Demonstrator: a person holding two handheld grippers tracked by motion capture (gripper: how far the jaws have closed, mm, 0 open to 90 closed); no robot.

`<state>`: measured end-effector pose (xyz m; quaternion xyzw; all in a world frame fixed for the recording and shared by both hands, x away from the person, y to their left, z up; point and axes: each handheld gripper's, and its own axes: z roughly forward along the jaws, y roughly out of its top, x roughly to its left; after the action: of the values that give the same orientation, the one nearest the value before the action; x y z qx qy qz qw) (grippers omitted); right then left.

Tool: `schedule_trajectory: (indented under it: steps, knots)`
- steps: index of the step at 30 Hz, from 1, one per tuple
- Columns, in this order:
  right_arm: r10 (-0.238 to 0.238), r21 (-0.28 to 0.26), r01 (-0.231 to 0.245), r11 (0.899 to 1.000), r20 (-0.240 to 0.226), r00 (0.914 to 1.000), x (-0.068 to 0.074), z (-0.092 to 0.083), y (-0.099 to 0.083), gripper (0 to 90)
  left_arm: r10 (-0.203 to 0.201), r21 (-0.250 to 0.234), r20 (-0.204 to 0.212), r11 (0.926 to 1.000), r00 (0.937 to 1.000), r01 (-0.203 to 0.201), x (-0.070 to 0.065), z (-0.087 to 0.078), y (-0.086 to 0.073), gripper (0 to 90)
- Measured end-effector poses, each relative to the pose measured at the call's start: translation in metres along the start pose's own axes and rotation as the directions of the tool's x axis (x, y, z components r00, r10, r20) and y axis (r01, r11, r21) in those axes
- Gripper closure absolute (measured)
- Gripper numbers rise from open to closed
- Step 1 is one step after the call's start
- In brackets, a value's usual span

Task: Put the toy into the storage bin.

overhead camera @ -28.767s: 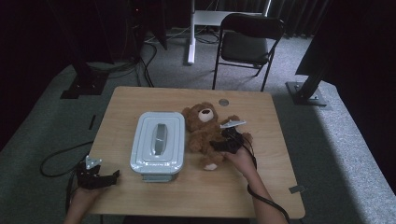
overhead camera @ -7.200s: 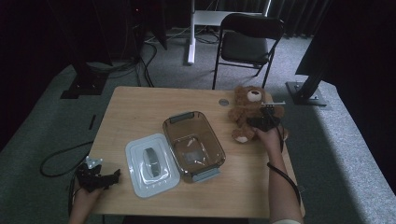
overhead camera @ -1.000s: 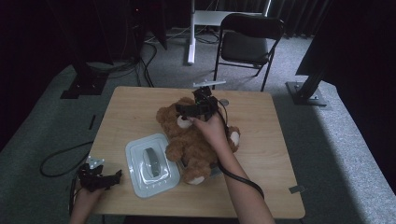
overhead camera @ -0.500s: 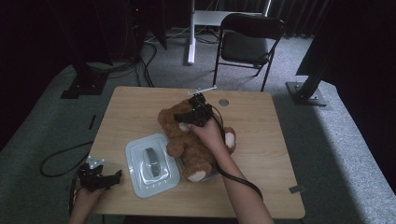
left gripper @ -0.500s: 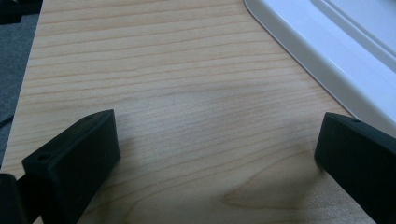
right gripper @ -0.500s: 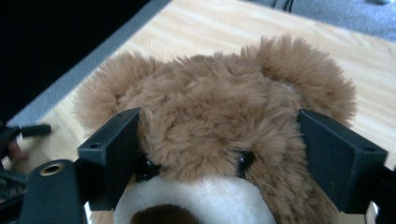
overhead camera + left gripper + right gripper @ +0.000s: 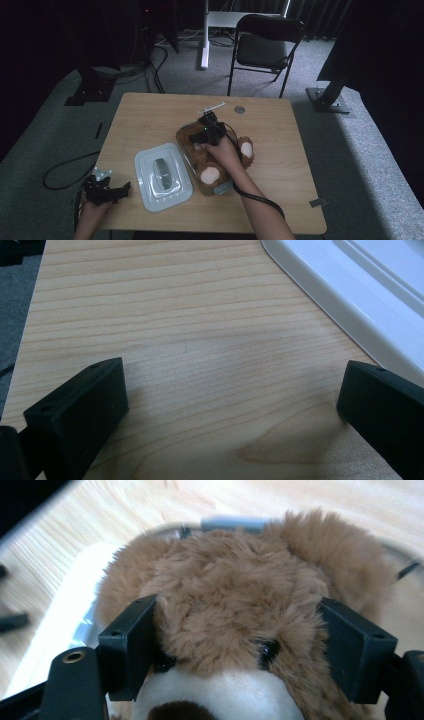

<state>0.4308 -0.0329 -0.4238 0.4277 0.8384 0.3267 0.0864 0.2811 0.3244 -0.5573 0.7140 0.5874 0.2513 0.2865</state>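
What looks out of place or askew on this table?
The teddy bear overfills the clear container: its legs and a paw hang past the rim. The right gripper squeezes its head. The lid lies askew beside the container, not on it.

Looks like a lab or recording studio. Around the wooden table [image 7: 150,115]: black curtains behind, grey carpet [image 7: 360,150] underfoot, metal stand bases [image 7: 327,100] at either far corner, loose cables [image 7: 155,65] beyond, a folding chair [image 7: 262,50] past the far edge.
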Motion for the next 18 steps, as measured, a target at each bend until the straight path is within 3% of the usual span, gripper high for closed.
schedule_trajectory:
  steps: [3,7,13,18]
  knots:
    - [-0.024,0.072,0.022,0.997,0.023,0.9995,0.003,0.017,-0.002,23.3,0.002,0.002,0.000,1.0000,1.0000,-0.002,0.000,0.000,0.000,0.6]
    - [0.004,0.130,-0.008,0.991,0.027,0.9996,0.000,0.033,-0.004,23.5,0.000,0.000,0.000,1.0000,1.0000,0.000,0.000,0.000,0.000,0.5]
    - [0.000,0.131,-0.004,0.991,0.035,0.9994,0.001,0.033,-0.003,22.6,0.000,0.000,0.000,1.0000,1.0000,0.000,0.000,0.000,0.000,0.5]
    - [0.006,0.093,-0.008,0.996,0.031,0.9995,0.000,0.022,0.000,22.1,0.000,0.000,0.000,1.0000,1.0000,0.000,0.000,0.000,0.000,0.6]
